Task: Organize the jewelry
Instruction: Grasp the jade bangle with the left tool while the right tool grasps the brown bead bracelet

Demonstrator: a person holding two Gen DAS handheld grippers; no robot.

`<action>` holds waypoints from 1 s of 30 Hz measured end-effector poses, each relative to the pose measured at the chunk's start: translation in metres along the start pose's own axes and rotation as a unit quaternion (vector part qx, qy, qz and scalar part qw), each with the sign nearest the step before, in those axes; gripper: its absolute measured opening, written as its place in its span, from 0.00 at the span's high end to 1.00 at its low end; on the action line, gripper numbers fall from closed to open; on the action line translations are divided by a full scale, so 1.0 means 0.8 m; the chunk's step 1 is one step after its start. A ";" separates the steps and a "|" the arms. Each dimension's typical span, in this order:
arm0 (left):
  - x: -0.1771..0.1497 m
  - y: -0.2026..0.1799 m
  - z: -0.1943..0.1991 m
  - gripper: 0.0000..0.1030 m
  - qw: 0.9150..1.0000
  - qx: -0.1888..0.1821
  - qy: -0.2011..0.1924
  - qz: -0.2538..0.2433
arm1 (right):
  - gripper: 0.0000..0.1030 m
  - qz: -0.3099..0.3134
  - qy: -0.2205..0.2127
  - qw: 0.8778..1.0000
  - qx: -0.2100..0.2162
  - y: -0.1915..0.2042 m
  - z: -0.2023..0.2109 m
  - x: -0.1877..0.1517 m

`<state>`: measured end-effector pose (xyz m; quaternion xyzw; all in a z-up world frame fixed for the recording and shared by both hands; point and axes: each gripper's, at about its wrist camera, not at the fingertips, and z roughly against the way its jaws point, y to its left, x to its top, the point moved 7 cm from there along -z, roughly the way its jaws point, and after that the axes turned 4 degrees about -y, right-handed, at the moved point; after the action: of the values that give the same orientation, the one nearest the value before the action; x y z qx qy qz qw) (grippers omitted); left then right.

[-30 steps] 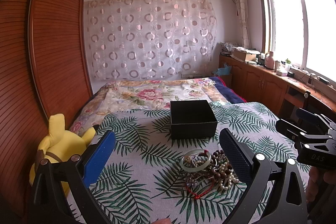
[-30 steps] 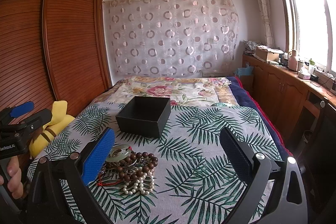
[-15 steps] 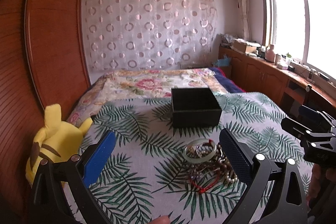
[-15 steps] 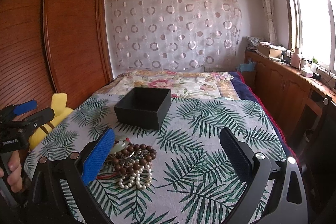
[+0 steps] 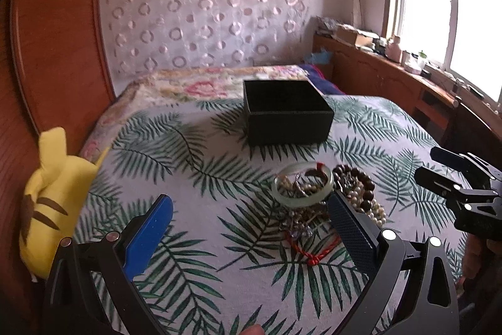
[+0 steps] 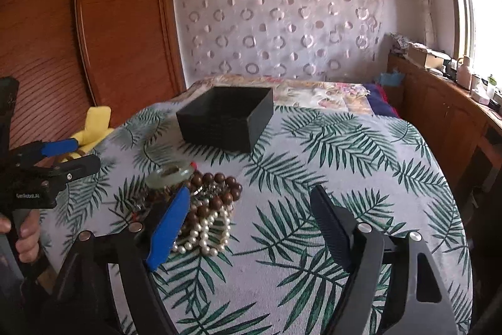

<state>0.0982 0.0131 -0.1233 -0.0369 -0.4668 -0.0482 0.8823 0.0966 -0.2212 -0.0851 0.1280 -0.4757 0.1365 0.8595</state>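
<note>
A pile of jewelry (image 5: 317, 203) lies on the leaf-print bedspread (image 5: 200, 178): a pale green bangle (image 5: 302, 182), brown wooden beads (image 5: 357, 178), pearls (image 5: 373, 209) and a red cord bracelet (image 5: 313, 250). An open black box (image 5: 287, 112) stands behind the pile. My left gripper (image 5: 251, 228) is open and empty, its right finger just in front of the pile. My right gripper (image 6: 251, 225) is open and empty; its blue left finger overlaps the pile (image 6: 204, 203) in view. The box (image 6: 226, 115) and bangle (image 6: 171, 175) show there too.
A yellow plush toy (image 5: 53, 197) lies at the bed's left edge by the wooden wardrobe (image 5: 53, 36). A wooden cabinet run (image 5: 392, 77) with clutter stands under the window on the right. A floral blanket (image 5: 200, 83) covers the far bed.
Both grippers have moved forward and down towards the jewelry pile, which now looks larger and closer. Both stay open. The jewelry and the box have not moved.
</note>
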 end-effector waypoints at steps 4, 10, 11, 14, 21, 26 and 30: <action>-0.007 -0.010 -0.020 0.07 0.999 -0.033 0.021 -0.002 | 0.36 0.009 0.022 1.000 0.019 0.005 -0.011 -0.014; -0.014 -0.026 -0.057 0.07 0.994 -0.093 0.064 0.011 | 0.43 0.025 0.053 0.998 0.036 0.015 -0.024 -0.036; -0.014 -0.028 -0.059 0.07 0.993 -0.097 0.067 0.011 | 0.43 0.026 0.056 0.997 0.036 0.016 -0.025 -0.039; -0.010 -0.033 -0.074 0.07 0.990 -0.115 0.082 0.023 | 0.43 0.031 0.062 0.997 0.038 0.019 -0.029 -0.045; -0.006 -0.048 -0.104 0.19 0.982 -0.141 0.116 0.040 | 0.43 0.023 0.059 0.997 0.043 0.017 -0.026 -0.045; -0.005 -0.060 -0.121 0.19 0.978 -0.156 0.132 0.048 | 0.43 0.024 0.058 0.997 0.043 0.016 -0.025 -0.044; -0.005 -0.059 -0.129 0.33 0.978 -0.150 0.136 0.053 | 0.43 0.027 0.059 0.997 0.042 0.017 -0.024 -0.044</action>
<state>0.1745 -0.0448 -0.1835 -0.1863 -0.3277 -0.0756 0.9231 0.0890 -0.2061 -0.1242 0.1431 -0.4212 0.1865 0.8760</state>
